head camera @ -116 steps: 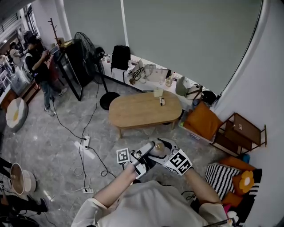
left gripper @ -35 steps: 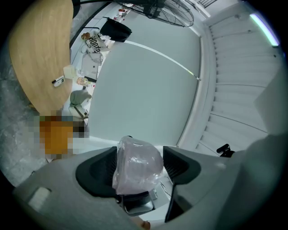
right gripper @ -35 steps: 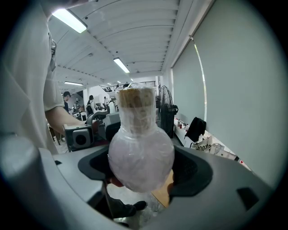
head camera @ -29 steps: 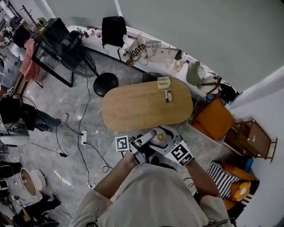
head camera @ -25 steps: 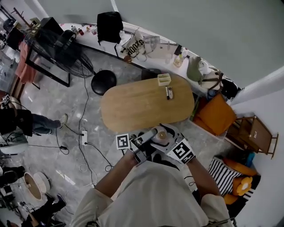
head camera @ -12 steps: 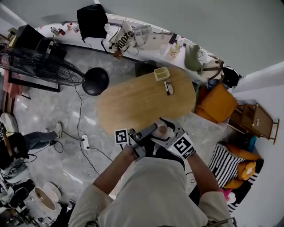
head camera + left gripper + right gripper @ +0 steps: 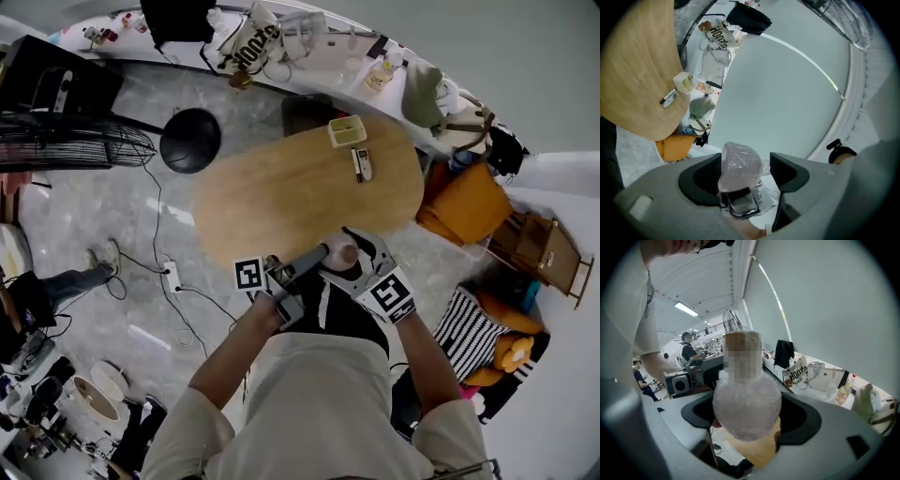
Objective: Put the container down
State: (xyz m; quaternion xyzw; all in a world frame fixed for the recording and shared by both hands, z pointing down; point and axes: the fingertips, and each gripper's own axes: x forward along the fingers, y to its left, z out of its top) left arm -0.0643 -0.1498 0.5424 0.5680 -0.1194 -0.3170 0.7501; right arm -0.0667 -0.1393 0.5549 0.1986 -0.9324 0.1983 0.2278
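Looking down in the head view, a person in a pale shirt holds both grippers close together in front of the chest, just past the 6 o'clock edge of an oval wooden table (image 7: 281,202). The container (image 7: 343,252), a small thing wrapped in clear film with a brownish top, is up in the air between the two tools and is not resting on anything. The right gripper (image 7: 361,255) comes in from 4 o'clock and the left gripper (image 7: 319,258) from 8 o'clock. Near the table's 1 o'clock end lie a small cream box (image 7: 347,131) and, just beside it, a remote-like handset (image 7: 360,165). A black round fan base (image 7: 190,141) stands on the marble floor at the table's 10 o'clock, an orange cushion (image 7: 464,202) at its 3 o'clock, and a striped cushion (image 7: 469,323) at 4 o'clock of the grippers. In the left gripper view the jaws stand apart: the film-wrapped end of the container sits between them, close against the pad at 9 o'clock, with a clear gap before the pad at 3 o'clock, so this tool is not clamping it. The table with the box and handset shows at 10 o'clock. In the right gripper view the jaws are closed on the container's round wrapped body, both pads pressed to its sides, its neck rising toward 12 o'clock. A black bag (image 7: 784,352) and a printed tote (image 7: 799,373) sit on a white ledge at 2 o'clock, and people stand far off at 9 o'clock.
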